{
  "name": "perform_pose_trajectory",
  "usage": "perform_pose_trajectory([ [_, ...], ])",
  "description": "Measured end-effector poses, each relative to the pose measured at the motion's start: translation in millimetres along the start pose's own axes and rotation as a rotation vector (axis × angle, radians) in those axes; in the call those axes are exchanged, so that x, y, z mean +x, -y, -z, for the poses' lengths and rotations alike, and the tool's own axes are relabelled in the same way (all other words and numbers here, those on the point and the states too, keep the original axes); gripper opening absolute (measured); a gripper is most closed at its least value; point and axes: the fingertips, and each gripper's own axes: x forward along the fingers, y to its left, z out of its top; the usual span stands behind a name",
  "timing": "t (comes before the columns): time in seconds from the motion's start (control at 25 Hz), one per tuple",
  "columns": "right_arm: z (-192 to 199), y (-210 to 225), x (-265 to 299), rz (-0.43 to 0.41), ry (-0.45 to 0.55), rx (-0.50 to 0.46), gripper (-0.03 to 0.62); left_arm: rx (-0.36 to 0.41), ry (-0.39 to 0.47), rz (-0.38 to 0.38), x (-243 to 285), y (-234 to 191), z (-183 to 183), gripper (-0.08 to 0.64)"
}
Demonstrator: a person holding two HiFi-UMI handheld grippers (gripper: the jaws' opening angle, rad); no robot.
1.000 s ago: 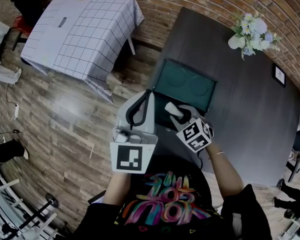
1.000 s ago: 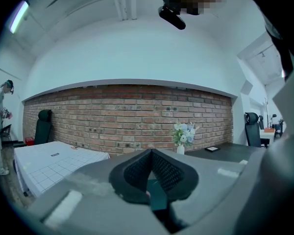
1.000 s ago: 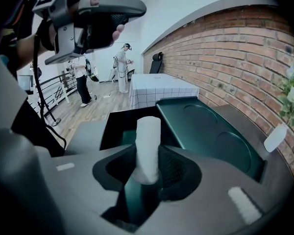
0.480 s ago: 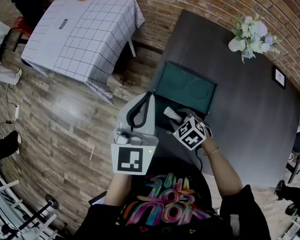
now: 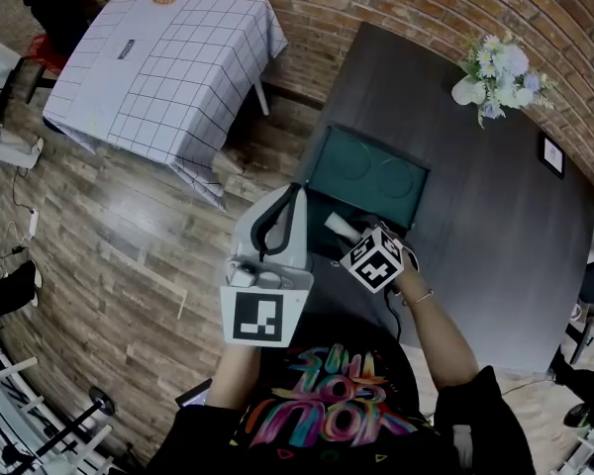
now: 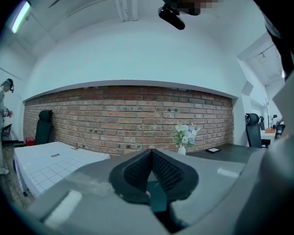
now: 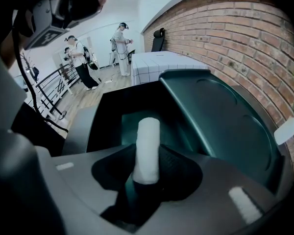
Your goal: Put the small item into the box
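Observation:
A dark teal box sits open at the near edge of the dark table, its lid tipped back. My right gripper points steeply down over the box interior, with the small white cylinder upright between its pads. The jaws of the right gripper have just been opening, and the pads still touch the cylinder. My left gripper hovers level at the box's left corner. In the left gripper view its tips meet with nothing between them.
A table with a grid-pattern cloth stands to the left on the wood floor. White flowers in a vase and a small dark frame sit at the dark table's far side. People stand far off by a railing.
My right gripper has sunk a little and tipped steeper toward the box, cylinder still between its pads. The left gripper has stayed where it was.

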Motion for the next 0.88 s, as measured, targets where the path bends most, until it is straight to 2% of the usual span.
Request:
perform_pose_trajectory([
  [0.4, 0.5, -1.7, 0.9, -0.012, -0.010, 0.009, 0.171, -0.004, 0.004, 0.000, -1.5, -2.7, -2.8, 0.002],
  [0.88, -3.7, -0.3, -7.0, -0.008, 0.035, 0.042, 0.187, 0.001, 0.022, 0.007, -2.5, 0.0, -8.9, 0.002],
])
